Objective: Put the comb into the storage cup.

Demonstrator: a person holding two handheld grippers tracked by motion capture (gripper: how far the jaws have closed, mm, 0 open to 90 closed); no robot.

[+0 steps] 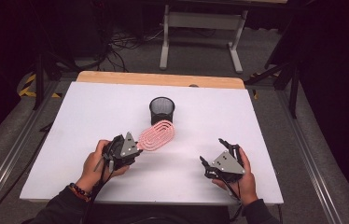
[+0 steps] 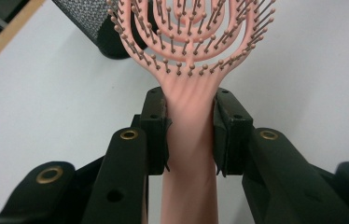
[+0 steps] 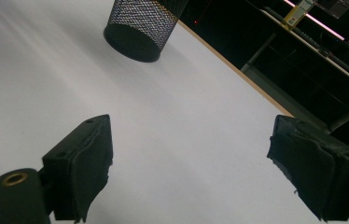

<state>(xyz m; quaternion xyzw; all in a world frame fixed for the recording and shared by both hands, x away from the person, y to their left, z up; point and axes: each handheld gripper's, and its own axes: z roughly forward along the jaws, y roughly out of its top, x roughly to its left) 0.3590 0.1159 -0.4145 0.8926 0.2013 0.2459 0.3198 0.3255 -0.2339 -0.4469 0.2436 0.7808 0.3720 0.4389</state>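
In the lower left of the high view we see the left gripper (image 1: 137, 150) clamped on the handle of a pink hairbrush (image 1: 157, 136), whose oval head points up and to the right, toward the black mesh cup (image 1: 162, 110) standing at the centre of the white table (image 1: 93, 116). In the left gripper view the two black pads (image 2: 156, 128) press against both sides of the brush's neck (image 2: 190, 100), just below the bristled head that takes up the upper centre of the frame; the mesh cup sits at the upper left.

In the lower right of the high view the right gripper (image 1: 212, 151) rests near the table's front edge. In the right gripper view its fingers (image 3: 86, 158) stand spread wide with bare table between them, pinching nothing, and the mesh cup sits at the top, left of centre.
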